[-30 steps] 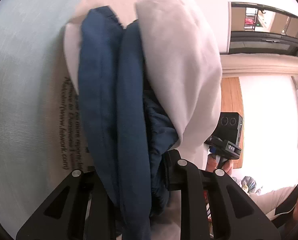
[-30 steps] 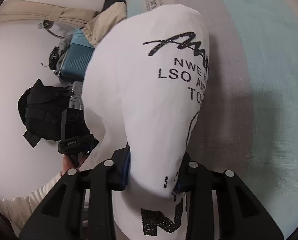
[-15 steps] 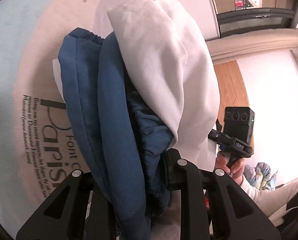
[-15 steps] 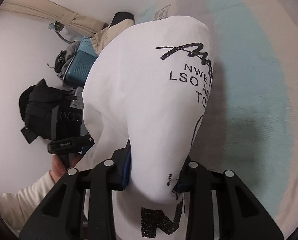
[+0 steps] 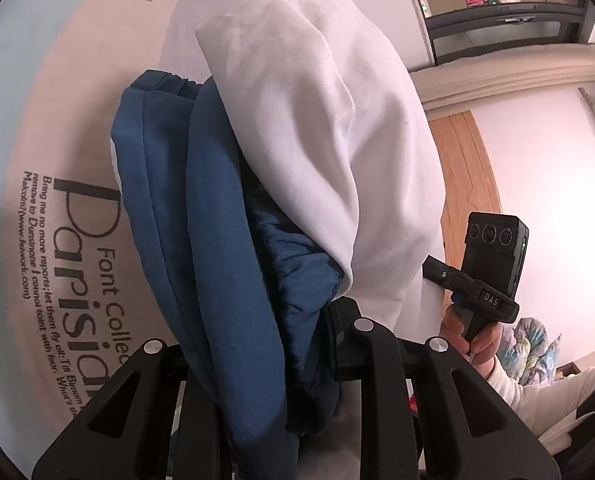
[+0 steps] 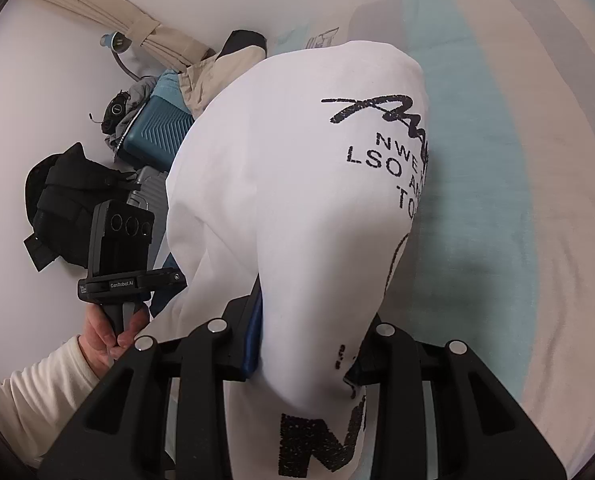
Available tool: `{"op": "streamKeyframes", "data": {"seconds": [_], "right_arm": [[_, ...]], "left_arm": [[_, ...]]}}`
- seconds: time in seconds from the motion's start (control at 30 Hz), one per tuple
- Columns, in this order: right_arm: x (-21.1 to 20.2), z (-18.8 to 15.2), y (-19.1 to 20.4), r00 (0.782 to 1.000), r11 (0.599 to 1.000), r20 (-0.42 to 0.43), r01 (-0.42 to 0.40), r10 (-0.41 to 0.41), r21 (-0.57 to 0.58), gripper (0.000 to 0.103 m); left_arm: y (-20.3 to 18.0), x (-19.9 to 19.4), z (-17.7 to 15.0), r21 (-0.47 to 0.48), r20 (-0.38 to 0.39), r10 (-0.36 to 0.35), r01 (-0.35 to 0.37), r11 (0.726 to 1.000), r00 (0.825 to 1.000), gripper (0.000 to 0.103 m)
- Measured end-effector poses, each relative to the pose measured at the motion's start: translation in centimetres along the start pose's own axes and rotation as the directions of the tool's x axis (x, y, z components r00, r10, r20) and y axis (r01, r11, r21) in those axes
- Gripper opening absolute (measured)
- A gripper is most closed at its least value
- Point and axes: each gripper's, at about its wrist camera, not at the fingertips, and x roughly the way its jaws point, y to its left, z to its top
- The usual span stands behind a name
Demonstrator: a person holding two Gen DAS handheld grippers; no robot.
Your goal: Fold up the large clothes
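Pinching a bunch of blue and white cloth, the left gripper (image 5: 257,360) holds the garment (image 5: 321,128) above the printed bedsheet (image 5: 77,240). Seen from the right wrist, the right gripper (image 6: 305,344) clamps the same white garment (image 6: 297,184), lettering showing, over the striped sheet (image 6: 517,200).

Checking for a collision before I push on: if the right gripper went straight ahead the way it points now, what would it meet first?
The right gripper already grips the white printed garment, which fills its path; beyond probably lies the striped bedsheet, though depth is unclear.
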Motion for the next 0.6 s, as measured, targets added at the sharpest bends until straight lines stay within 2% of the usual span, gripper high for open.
{"op": "streamKeyframes", "data": {"seconds": [0.3, 0.6], "right_arm": [[-1.3, 0.0, -0.4, 0.999, 1.000, 0.031, -0.008, 0.008, 0.007, 0.031], [-1.2, 0.0, -0.9, 1.000, 1.000, 0.019, -0.011, 0.012, -0.001, 0.031]], "left_arm": [[-0.5, 0.5, 0.8, 0.042, -0.002, -0.001, 0.002, 0.999, 1.000, 0.020], [0.0, 1.0, 1.6, 0.051, -0.009, 0.003, -0.002, 0.999, 1.000, 0.020]]}}
